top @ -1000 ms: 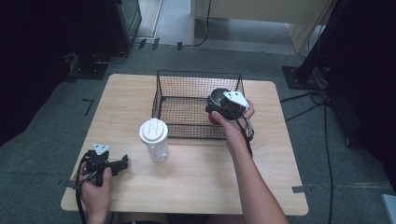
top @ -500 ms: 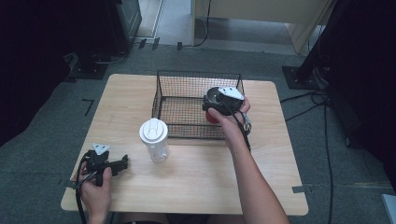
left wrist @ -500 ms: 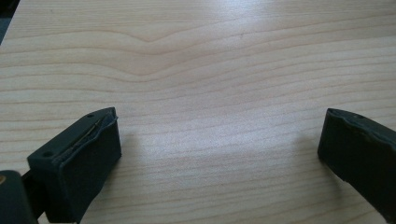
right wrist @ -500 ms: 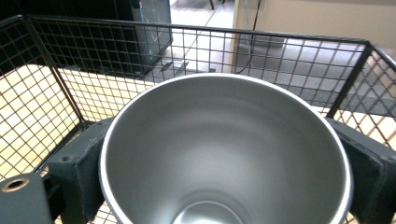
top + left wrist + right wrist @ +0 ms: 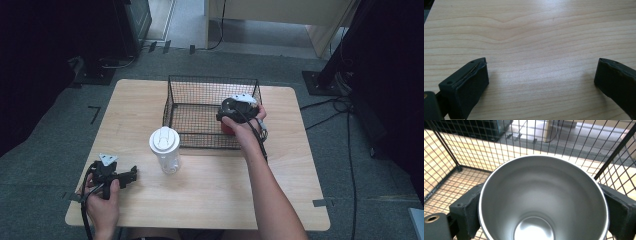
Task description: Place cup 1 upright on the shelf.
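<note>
1. The right gripper (image 5: 541,205) has its two black jaws partly closed, one on each side of a round cup with a brushed steel inside and a red outer wall (image 5: 543,197); the pads press on its outer wall just below the rim, so the cup is held.
2. The cup hangs upright between those jaws, mouth up and empty, inside the black wire-mesh basket (image 5: 446,157), near a corner post.
3. Judged from its look, the cup is stiff and light, not fragile; the smooth curved wall could slip or swivel between flat pads, so a hold across the widest part, level and square, seems safest.
4. Out beyond the basket's front wall stands a clear plastic bottle with a white lid (image 5: 164,149).
5. The left gripper (image 5: 541,80) rests with jaws spread wide, nothing between them, above the bare light wooden table (image 5: 536,30), well apart from the cup.
</note>
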A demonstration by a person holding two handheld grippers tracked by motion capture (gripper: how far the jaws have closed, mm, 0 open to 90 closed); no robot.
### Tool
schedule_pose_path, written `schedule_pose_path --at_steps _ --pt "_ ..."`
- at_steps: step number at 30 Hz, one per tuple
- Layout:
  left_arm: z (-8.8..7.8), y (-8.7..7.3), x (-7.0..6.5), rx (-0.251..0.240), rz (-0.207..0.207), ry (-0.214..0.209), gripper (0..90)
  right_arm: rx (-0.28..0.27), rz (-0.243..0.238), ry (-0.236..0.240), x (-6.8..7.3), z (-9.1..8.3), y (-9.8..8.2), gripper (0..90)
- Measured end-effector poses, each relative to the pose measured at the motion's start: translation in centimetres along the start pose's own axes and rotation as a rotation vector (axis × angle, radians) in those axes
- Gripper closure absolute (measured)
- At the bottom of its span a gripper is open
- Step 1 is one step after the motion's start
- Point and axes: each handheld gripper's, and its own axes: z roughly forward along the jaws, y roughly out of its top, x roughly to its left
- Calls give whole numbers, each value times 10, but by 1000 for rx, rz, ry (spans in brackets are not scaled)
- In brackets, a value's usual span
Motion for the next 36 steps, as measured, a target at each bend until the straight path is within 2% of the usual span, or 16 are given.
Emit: schedule_pose_path --at_steps 9,12,15,18,22,26,36 --pt "0 0 0 0 0 0 0 32 5 -7 1 -4 0 56" --pt "0 0 0 0 2 0 0 46 -9 13 4 -6 0 0" --pt "0 0 0 -1 1 1 0 61 -24 0 7 -8 -1 0" --pt "0 0 0 -1 1 0 0 70 -11 -9 9 -11 -2 0" --pt "0 0 0 -1 1 0 0 97 -10 -60 14 -15 -4 0" --pt "0 0 0 0 2 0 0 100 14 -73 14 -20 -7 0" --pt "0 0 0 0 1 0 0 76 8 -75 16 -34 -9 0"
